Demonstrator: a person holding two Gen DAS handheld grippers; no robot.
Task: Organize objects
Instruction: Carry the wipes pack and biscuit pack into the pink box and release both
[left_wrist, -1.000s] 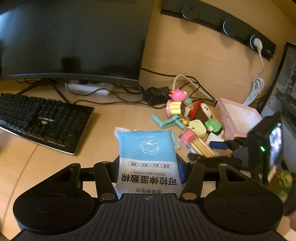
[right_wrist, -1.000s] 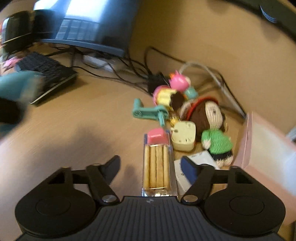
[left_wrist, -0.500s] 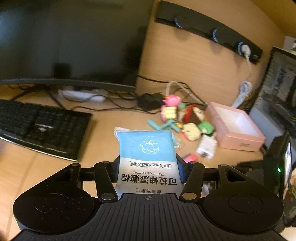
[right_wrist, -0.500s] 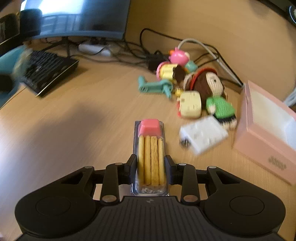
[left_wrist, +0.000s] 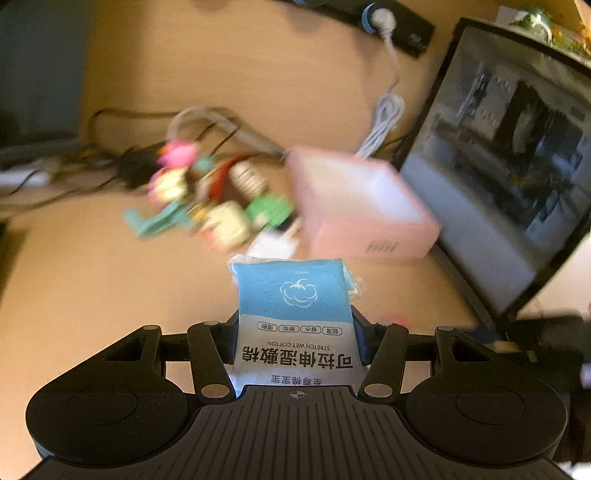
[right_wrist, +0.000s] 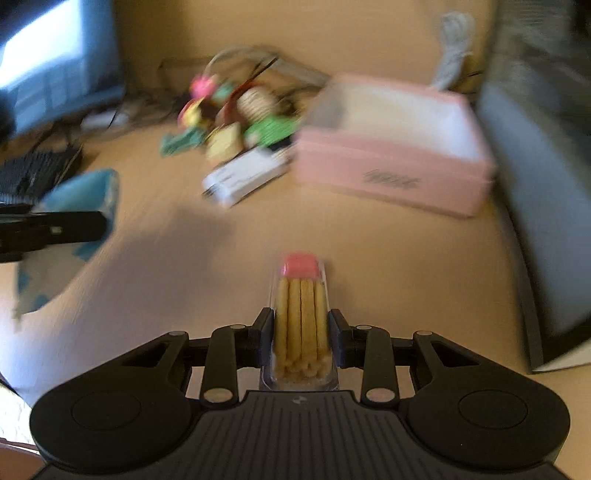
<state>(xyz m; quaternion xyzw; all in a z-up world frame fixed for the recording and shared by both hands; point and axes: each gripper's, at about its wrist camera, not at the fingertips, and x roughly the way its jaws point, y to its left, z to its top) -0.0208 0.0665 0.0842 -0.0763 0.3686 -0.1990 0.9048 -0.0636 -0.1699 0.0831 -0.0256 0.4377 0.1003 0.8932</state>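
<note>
We pinch a wet-cotton pack (left_wrist: 293, 295) in our left gripper (left_wrist: 295, 332) and a clear biscuit-stick case (right_wrist: 301, 321) in our right gripper (right_wrist: 301, 334), near the pink box (right_wrist: 391, 173), whose contents blur hides.

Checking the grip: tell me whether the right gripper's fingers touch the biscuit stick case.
Touching. The right wrist view shows both fingers pressed against the sides of the biscuit stick case.

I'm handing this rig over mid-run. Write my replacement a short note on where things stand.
Left tongs: shut on the blue cotton-pad packet, held above the desk.
Right tongs: shut on the clear case of sticks with the pink cap.
Pink box: open, ahead of both; nothing visible inside from here.
Still on the desk: white box and the toy pile beside the pink box.
Done: two items picked up. Left, probably: box them, then the rest.
</note>
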